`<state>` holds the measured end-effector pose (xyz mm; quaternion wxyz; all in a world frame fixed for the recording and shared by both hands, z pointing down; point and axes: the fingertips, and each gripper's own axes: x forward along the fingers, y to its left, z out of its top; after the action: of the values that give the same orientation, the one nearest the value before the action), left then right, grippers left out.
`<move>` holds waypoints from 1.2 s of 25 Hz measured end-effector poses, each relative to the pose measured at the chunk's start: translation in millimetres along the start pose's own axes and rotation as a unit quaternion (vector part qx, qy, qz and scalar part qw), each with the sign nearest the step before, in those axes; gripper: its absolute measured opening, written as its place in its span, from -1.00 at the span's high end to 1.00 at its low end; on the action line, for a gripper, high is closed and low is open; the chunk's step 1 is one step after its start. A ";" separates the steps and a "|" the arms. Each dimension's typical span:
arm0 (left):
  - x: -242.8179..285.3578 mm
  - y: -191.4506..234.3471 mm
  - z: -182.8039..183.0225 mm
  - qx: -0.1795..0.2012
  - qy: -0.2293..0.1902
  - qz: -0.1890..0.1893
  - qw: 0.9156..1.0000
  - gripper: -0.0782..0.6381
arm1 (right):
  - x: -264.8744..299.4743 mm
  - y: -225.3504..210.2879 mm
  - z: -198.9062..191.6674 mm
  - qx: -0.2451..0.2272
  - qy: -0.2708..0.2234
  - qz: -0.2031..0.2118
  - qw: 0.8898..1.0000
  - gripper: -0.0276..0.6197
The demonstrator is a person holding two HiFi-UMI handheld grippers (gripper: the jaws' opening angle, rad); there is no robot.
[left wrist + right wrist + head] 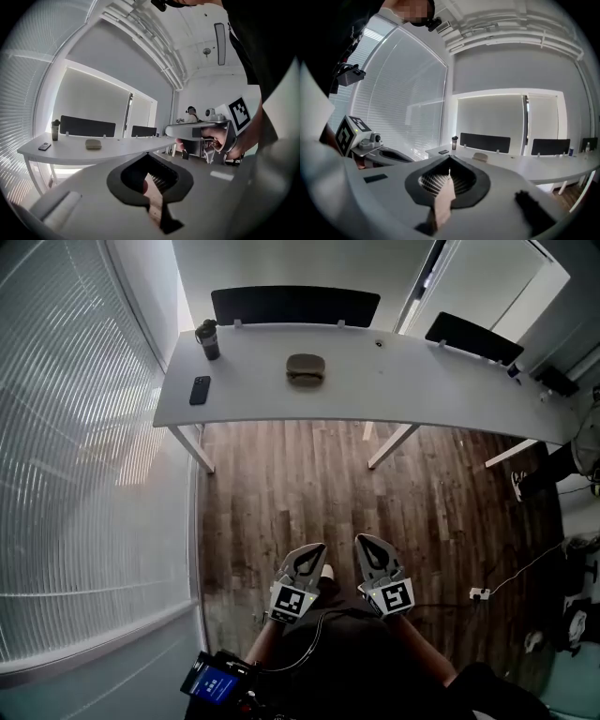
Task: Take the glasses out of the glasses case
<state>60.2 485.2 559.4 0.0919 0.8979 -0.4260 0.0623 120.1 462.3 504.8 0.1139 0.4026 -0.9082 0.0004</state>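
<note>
Glasses case (306,369) sits on the white desk (422,390), a bit toward the far edge, and looks closed as far as I can tell. Nothing's touching it. Both grippers are well apart from the desk, held side by side close to the person's body over the wood floor (281,484). Left gripper (317,549) has its jaws together with nothing between them, same deal for the right gripper (362,541). Also on the desk: a dark phone (200,390) near the front left corner and a dark bottle (207,338) by the far left corner.
</note>
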 end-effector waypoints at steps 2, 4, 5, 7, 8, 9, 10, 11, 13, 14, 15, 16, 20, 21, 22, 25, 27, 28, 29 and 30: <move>11.4 -7.7 11.3 -0.018 -0.002 -0.008 1.000 0.78 | 0.4 -10.1 -0.5 -0.001 0.007 -0.002 1.000 0.89; 25.0 -9.6 13.9 -0.018 0.001 -0.018 1.000 0.78 | 4.7 -18.5 1.4 -0.003 0.004 -0.001 1.000 0.89; 33.1 -8.6 12.2 -0.012 0.004 -0.024 1.000 0.78 | 7.1 -23.1 1.4 -0.002 0.000 -0.002 1.000 0.89; 48.3 -8.5 11.1 -0.014 0.011 -0.031 0.999 0.78 | 9.4 -33.7 -0.9 0.001 -0.003 -0.006 1.000 0.89; 54.7 -10.4 11.6 -0.016 0.016 -0.034 0.999 0.78 | 9.2 -39.6 -2.8 0.003 -0.003 -0.008 1.000 0.89; 60.5 -13.0 12.2 -0.016 0.021 -0.038 0.999 0.78 | 8.4 -46.1 -5.3 0.006 -0.002 -0.012 1.000 0.89; 65.8 -15.1 13.1 -0.013 0.025 -0.042 0.999 0.78 | 8.0 -53.4 -7.8 0.012 -0.003 -0.017 1.000 0.89; 71.4 -16.0 14.3 -0.011 0.029 -0.046 0.998 0.78 | 8.8 -61.3 -9.5 0.020 -0.006 -0.022 1.000 0.89; 84.2 -14.0 16.4 -0.004 0.032 -0.055 0.998 0.78 | 13.2 -78.7 -8.6 0.031 -0.017 -0.035 0.999 0.89; 90.3 -12.5 16.1 0.003 0.033 -0.060 0.998 0.78 | 15.2 -86.8 -7.7 0.033 -0.020 -0.042 0.998 0.89; 94.4 -11.5 15.0 0.009 0.035 -0.065 0.997 0.78 | 16.3 -93.1 -7.5 0.035 -0.020 -0.048 0.998 0.89; 97.1 -10.4 14.5 0.010 0.037 -0.065 0.997 0.78 | 16.9 -97.6 -7.9 0.039 -0.019 -0.051 0.998 0.89; 116.1 -11.3 14.9 0.019 0.038 -0.050 0.998 0.78 | 15.3 -119.1 -3.8 0.044 -0.039 -0.042 0.997 0.89; 124.0 -17.9 14.2 0.021 0.037 -0.046 0.998 0.78 | 9.9 -126.5 -3.5 0.037 -0.049 -0.039 0.997 0.89; 133.0 -26.8 11.7 0.022 0.037 -0.045 0.998 0.78 | 2.7 -134.3 -3.2 0.026 -0.058 -0.038 0.997 0.89; 154.5 -42.5 10.8 0.031 0.050 -0.063 0.996 0.78 | -9.5 -146.9 1.0 0.006 -0.063 -0.045 0.997 0.89; 160.5 -36.6 26.4 0.025 0.051 -0.065 0.996 0.78 | -0.4 -145.8 9.9 -0.003 -0.059 -0.038 0.998 0.89; 160.9 -32.7 32.6 0.018 0.054 -0.061 0.997 0.78 | 5.4 -143.5 13.5 -0.011 -0.058 -0.029 0.998 0.89; 161.6 -29.5 35.6 0.017 0.055 -0.056 0.997 0.78 | 10.4 -141.1 14.9 -0.018 -0.056 -0.017 0.998 0.89; 162.5 -27.1 36.0 0.021 0.054 -0.053 0.997 0.78 | 14.3 -139.1 14.5 -0.023 -0.055 -0.006 0.998 0.89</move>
<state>184.6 371.6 552.1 0.0991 0.9161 -0.3710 0.1149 209.5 356.5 480.9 0.0730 0.4051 -0.9103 -0.0430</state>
